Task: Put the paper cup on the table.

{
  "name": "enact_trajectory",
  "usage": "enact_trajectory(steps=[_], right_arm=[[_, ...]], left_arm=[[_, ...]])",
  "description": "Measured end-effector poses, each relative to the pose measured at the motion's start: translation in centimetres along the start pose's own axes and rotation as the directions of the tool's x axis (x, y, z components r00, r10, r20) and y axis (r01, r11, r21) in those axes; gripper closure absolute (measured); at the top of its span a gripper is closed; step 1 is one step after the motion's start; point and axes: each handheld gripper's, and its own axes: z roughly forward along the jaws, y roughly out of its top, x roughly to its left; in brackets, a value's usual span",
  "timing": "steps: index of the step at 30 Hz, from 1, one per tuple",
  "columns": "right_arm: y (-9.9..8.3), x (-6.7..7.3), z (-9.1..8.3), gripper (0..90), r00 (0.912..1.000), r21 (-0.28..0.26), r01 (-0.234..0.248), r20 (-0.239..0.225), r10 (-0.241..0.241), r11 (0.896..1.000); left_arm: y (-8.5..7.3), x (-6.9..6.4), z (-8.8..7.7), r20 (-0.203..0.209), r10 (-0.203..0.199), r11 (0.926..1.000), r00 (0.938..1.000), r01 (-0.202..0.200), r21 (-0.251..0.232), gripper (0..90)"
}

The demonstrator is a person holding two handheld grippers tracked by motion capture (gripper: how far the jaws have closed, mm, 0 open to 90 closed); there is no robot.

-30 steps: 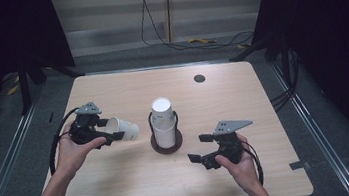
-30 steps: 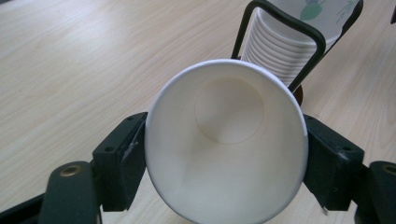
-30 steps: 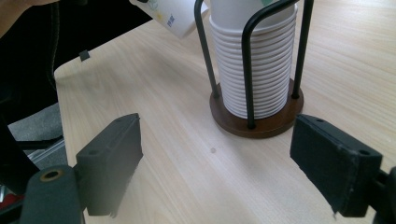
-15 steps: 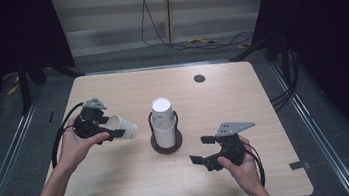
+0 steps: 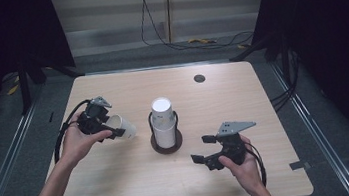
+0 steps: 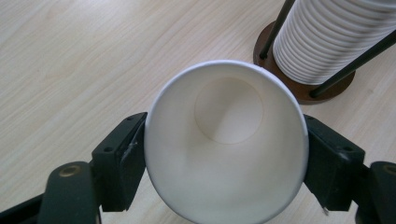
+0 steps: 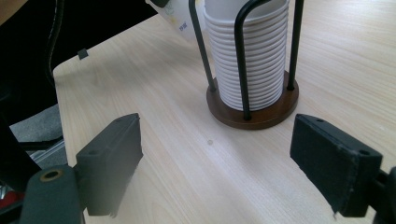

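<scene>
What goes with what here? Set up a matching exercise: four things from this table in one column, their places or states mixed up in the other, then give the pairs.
Things:
1. Loose paper cup
2. Stack of cups
3. Right tongs
4. Dark round spot

Places or states:
A. Open, nothing between the jaws
B. Standing in a wire holder on a brown base
C. Gripped on its sides by the left tongs
D. On the far part of the table, apart from everything else

Pairs: 1-C, 2-B, 3-A, 4-D
</scene>
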Motion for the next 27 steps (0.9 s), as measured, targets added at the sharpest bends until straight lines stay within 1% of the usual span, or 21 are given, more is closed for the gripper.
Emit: enact_trajectory(steps=[3,4,5,6,7,8,9,10,11,12,15,16,17,19,22,24,25,27], right_arm=[[0.1,0.1,0.0,16.3,1.0,-0.001,0.0,-0.003,0.0,1.0],[0.1,0.2,0.1,16.3,1.0,0.0,0.004,-0.003,-0.004,1.0],[0.1,0.2,0.1,16.3,1.0,-0.001,0.003,-0.003,-0.003,1.0],[0.1,0.2,0.1,16.3,1.0,-0.001,0.003,-0.003,-0.003,1.0],[0.1,0.2,0.1,16.3,1.0,0.003,0.002,-0.002,-0.002,1.0],[0.0,0.1,0.1,16.3,1.0,0.004,0.004,-0.002,-0.004,1.0],[0.0,0.1,0.2,16.3,1.0,0.005,0.0,-0.002,0.0,1.0],[0.0,0.1,0.2,16.3,1.0,0.004,0.0,-0.002,0.0,1.0],[0.0,0.1,0.2,16.3,1.0,0.007,0.0,-0.002,0.0,1.0],[0.0,0.2,0.2,16.4,1.0,0.009,0.002,0.0,-0.002,1.0],[0.0,0.2,0.2,16.4,1.0,0.016,0.004,0.001,-0.004,1.0],[-0.1,0.2,0.2,16.3,1.0,0.019,0.001,0.003,-0.001,1.0],[-0.1,0.2,0.2,16.3,1.0,0.019,0.001,0.003,-0.001,1.0],[-0.1,0.2,0.3,16.4,1.0,0.022,0.0,0.004,-0.001,1.0],[-0.1,0.3,0.4,16.4,1.0,0.028,0.008,0.005,-0.008,1.0],[-0.1,0.3,0.5,16.4,0.9999,0.033,0.008,0.006,-0.008,0.999],[-0.1,0.3,0.5,16.4,0.9999,0.037,0.011,0.009,-0.011,0.999],[-0.1,0.2,0.5,16.4,0.9999,0.039,0.012,0.009,-0.013,0.999]], left_arm=[[0.0,0.0,0.0,0.004,-0.005,1.0,1.0,0.005,0.004,24.0],[0.1,0.0,0.1,0.014,0.014,0.9998,0.9998,-0.014,0.01,23.9],[0.1,0.0,0.2,0.015,0.026,0.9995,0.9996,-0.026,0.02,23.9],[0.1,0.0,0.2,0.015,0.026,0.9995,0.9996,-0.026,0.02,23.9],[0.1,-0.1,0.5,-0.004,0.031,0.9986,0.9995,-0.031,0.043,23.9],[0.1,-0.1,0.5,-0.004,0.031,0.9986,0.9995,-0.031,0.043,23.9],[0.3,-0.1,0.8,-0.005,0.037,0.9975,0.9993,-0.037,0.061,23.8],[0.3,-0.1,0.9,-0.002,0.031,0.9976,0.9995,-0.03,0.062,23.7],[0.3,0.0,0.9,-0.009,0.028,0.9976,0.9996,-0.028,0.064,23.6],[0.4,0.1,1.0,-0.022,0.037,0.9968,0.9991,-0.035,0.072,23.3],[0.4,0.2,1.1,-0.005,0.018,0.9972,0.9998,-0.017,0.073,23.1],[0.5,0.2,1.3,-0.011,0.019,0.9962,0.9998,-0.018,0.085,23.1],[0.5,0.2,1.3,-0.011,0.019,0.9962,0.9998,-0.018,0.085,23.1],[0.6,0.1,1.7,-0.009,0.027,0.9927,0.9996,-0.026,0.118,23.1],[0.8,0.0,2.0,-0.002,0.031,0.9918,0.9995,-0.031,0.124,23.1],[0.9,-0.1,2.4,0.0,0.038,0.9893,0.9993,-0.038,0.141,23.1],[1.0,-0.1,2.7,-0.018,0.042,0.9876,0.999,-0.038,0.152,22.9],[1.1,0.0,2.8,-0.018,0.038,0.9874,0.9991,-0.035,0.155,22.7]])
